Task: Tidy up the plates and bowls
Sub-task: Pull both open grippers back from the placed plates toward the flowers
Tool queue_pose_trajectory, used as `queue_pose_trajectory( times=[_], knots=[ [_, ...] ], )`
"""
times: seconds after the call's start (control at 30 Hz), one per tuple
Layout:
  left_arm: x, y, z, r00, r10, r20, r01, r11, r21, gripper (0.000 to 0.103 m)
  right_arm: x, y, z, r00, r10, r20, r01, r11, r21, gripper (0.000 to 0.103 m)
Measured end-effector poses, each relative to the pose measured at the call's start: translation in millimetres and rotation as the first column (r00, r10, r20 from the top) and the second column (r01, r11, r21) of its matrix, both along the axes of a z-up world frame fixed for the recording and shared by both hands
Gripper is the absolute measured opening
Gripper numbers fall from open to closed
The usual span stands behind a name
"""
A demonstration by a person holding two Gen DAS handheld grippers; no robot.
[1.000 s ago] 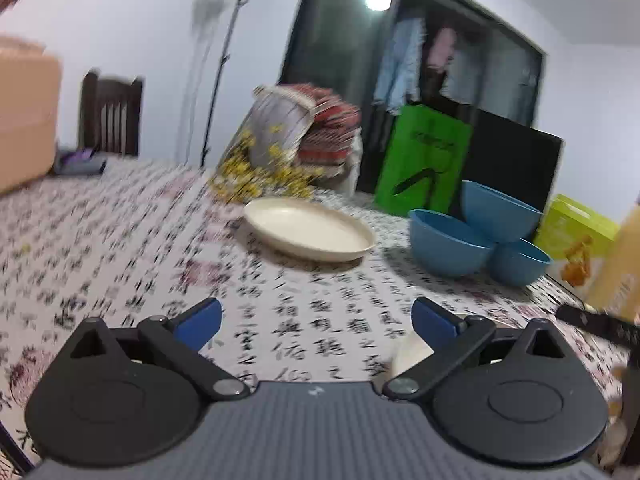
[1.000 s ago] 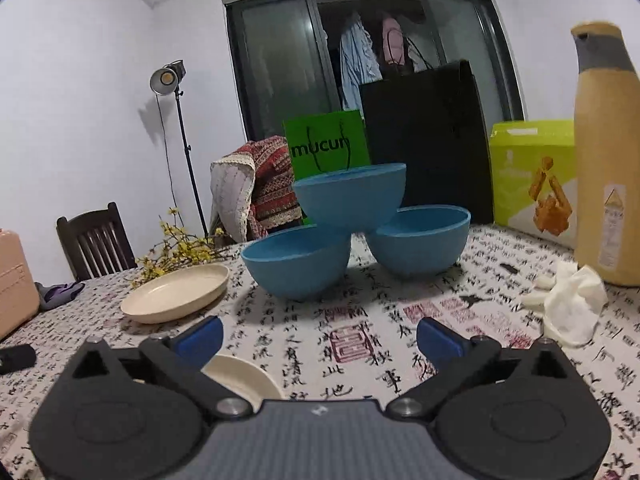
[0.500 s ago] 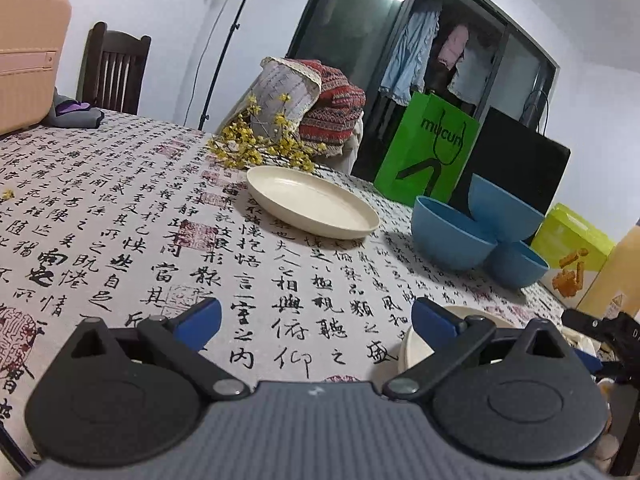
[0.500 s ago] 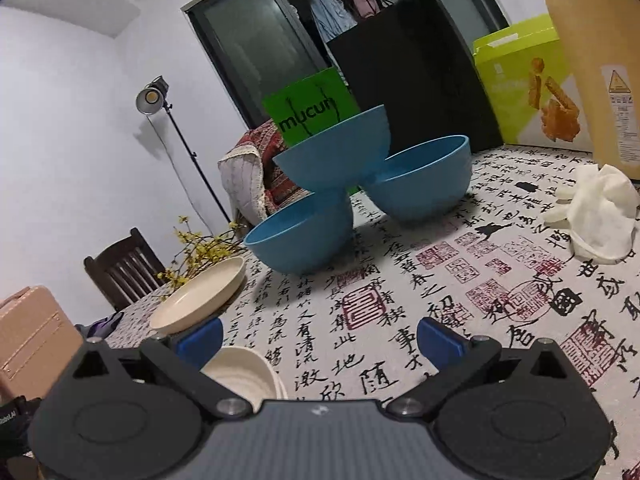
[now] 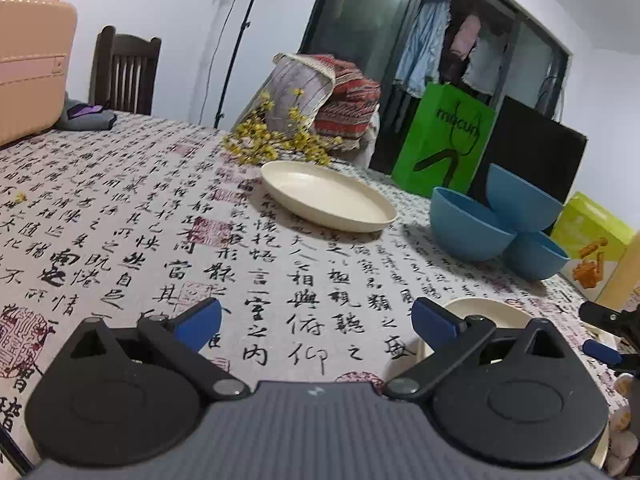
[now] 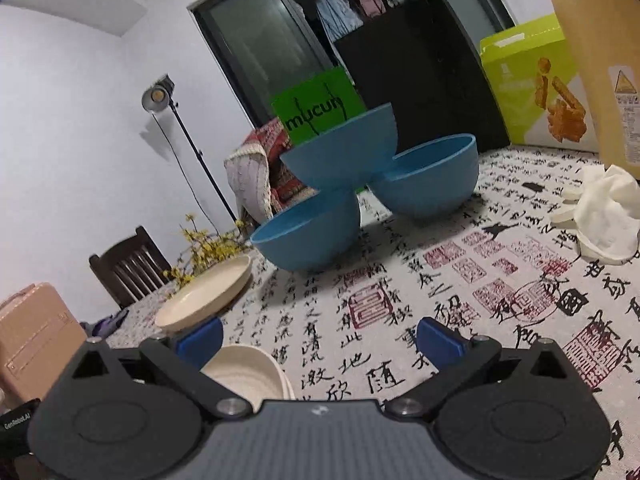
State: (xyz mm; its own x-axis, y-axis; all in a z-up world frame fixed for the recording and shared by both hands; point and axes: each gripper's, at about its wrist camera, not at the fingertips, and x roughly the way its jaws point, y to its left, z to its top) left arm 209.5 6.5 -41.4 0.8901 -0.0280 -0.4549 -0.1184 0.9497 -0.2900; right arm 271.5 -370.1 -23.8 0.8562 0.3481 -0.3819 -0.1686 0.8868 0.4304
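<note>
A lived-in home, dining area w/ a table [image 5: 120, 208] under a cloth printed in black calligraphy & red seals. Dark wooden chair [image 5: 124, 74] at the far edge; clothes [image 5: 448, 48] hang behind dark glass sliding doors. A folded woven blanket [image 5: 348, 104], green shopping bag [image 5: 440, 140], snack box [image 6: 528, 84], pink suitcase [image 5: 28, 64] & a sprig of yellow flowers [image 5: 272, 140] crowd the room. A studio light on a stand [image 6: 160, 94] sits by the white wall.

bare tablecloth [image 5: 168, 216] ahead, 3 blue bowls [image 6: 340, 196] blocking
</note>
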Motion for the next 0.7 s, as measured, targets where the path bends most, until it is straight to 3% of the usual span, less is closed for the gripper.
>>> queue_pose_trajectory(
  times=[0.43, 0.7],
  knots=[
    [-4.4, 0.7, 1.3, 0.999, 0.029, 0.019, -0.029, 1.000, 0.011, 0.103, 0.4, 4.9, -0.2, 1.000, 0.027, -0.010, -0.028, 0.999, -0.020, 0.103],
    [-6.4, 7.5, 6.5, 0.999, 0.042, -0.012, -0.042, 0.999, -0.013, 0.103, -15.3, 19.7, 11.8, 0.996, -0.068, 0.049, 0.074, 0.989, -0.129, 0.103]
  ],
)
